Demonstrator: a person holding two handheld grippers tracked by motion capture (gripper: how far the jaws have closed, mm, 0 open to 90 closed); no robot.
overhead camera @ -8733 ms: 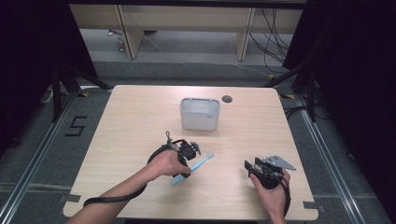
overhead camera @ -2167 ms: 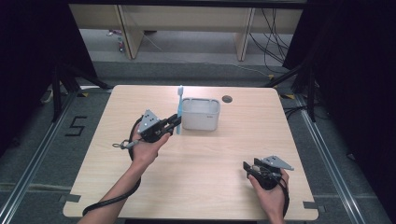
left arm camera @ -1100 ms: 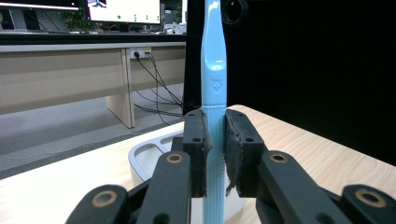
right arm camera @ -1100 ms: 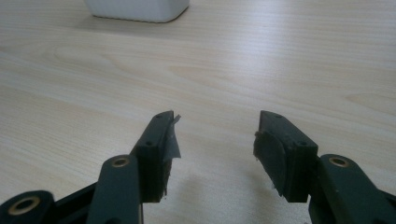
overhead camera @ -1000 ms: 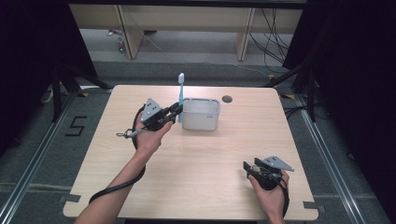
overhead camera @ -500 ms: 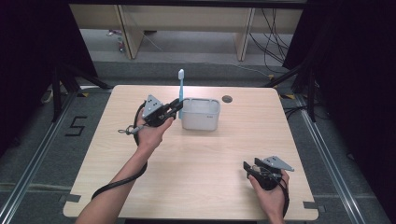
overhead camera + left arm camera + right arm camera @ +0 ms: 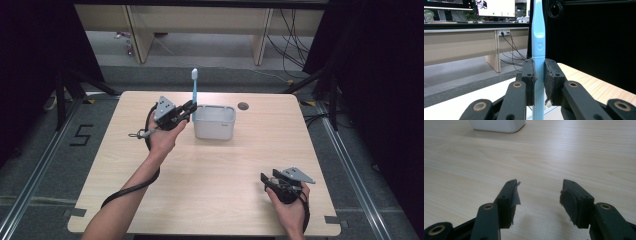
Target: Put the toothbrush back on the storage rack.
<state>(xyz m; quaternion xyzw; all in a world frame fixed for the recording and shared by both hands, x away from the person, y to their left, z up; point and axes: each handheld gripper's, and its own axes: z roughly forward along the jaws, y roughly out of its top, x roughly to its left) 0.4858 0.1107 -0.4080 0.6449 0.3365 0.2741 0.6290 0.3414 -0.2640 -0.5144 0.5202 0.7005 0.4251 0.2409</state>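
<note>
toothbrush (image 7: 194, 89): light blue, upright, head at top; held just beside the left wall of the white tub (image 7: 214, 122), above the table
toothbrush markings: small embossed emblem on the handle in the left gripper view (image 7: 538, 37), too small to read
left gripper (image 7: 187, 111): jaws clamped on the lower handle, pads pressed to both sides, no gap; sits left of the tub, touching or nearly touching its wall, can't tell which
left hand (image 7: 162, 137): wrapped round the gripper body, left of and nearer the person than the tub
tub: white, rectangular, open top, on the far middle of the table (image 7: 210, 170); faint grey mark on its front wall, not legible
grommet (image 7: 243, 106): dark round hole in the tabletop, just beyond the tub's right corner
right gripper (image 7: 267, 181): well apart from the tub, at the near right of the table; jaws spread wide with nothing between them, bare wood underneath in the right gripper view (image 7: 539, 195)
floor marking (image 7: 80, 135): black "5" on the floor, well left of the tub, off the table edge
monitors (image 7: 495, 7): lit screens in the background of the left gripper view, text not readable
</note>
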